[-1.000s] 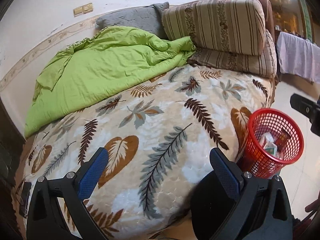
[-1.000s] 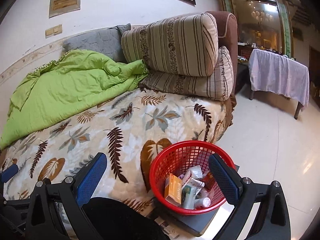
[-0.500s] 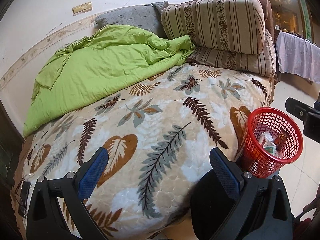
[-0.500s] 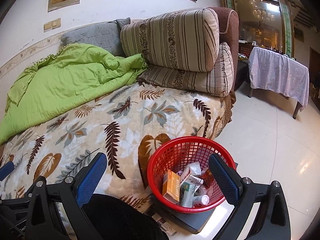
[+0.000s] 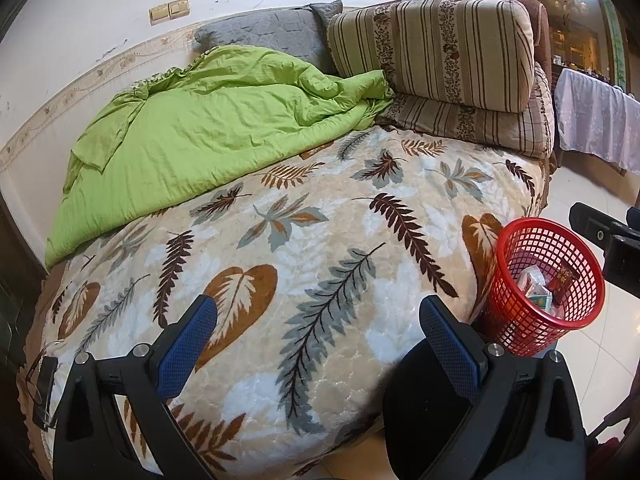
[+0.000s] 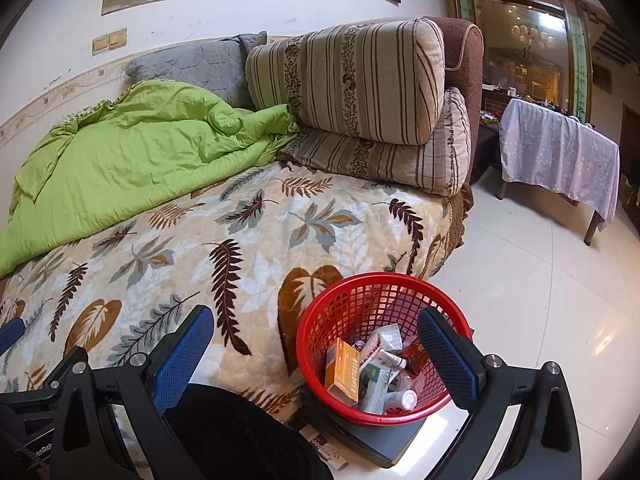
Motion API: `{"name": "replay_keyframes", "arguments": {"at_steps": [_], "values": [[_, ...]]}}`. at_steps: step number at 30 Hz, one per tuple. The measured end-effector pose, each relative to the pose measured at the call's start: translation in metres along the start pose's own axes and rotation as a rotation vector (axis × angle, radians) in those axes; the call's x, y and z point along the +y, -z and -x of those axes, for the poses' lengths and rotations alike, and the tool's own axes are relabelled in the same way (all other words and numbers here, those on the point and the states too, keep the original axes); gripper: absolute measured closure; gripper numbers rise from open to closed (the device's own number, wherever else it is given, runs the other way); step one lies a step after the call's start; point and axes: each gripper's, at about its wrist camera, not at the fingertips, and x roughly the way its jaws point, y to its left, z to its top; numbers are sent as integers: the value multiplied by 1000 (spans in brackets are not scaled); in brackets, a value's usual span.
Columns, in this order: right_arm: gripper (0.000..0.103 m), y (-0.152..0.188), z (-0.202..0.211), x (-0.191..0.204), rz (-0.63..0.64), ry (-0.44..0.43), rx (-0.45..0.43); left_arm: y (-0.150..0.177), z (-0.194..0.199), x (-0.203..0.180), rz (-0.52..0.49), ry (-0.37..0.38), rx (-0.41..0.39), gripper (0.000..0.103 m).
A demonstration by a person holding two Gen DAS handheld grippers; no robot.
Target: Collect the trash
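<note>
My right tongs [image 6: 316, 344] are spread wide over the red basket [image 6: 384, 292] of trash [image 6: 368, 376] beside the bed [image 6: 240, 240].

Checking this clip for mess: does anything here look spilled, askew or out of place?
Nothing spilled. The red basket stands upright with the trash inside. Only the green quilt lies rumpled on the bed.

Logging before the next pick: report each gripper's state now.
Left gripper: open, holding nothing.
Right gripper: open, holding nothing, above the red plastic mesh basket.
</note>
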Motion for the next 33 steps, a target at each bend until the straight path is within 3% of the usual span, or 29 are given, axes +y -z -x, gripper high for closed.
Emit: {"name": "replay_keyframes", "arguments": {"at_steps": [33], "values": [[0,2,-3,0,1,4,15,1,1,2,11,1,3,2]]}}
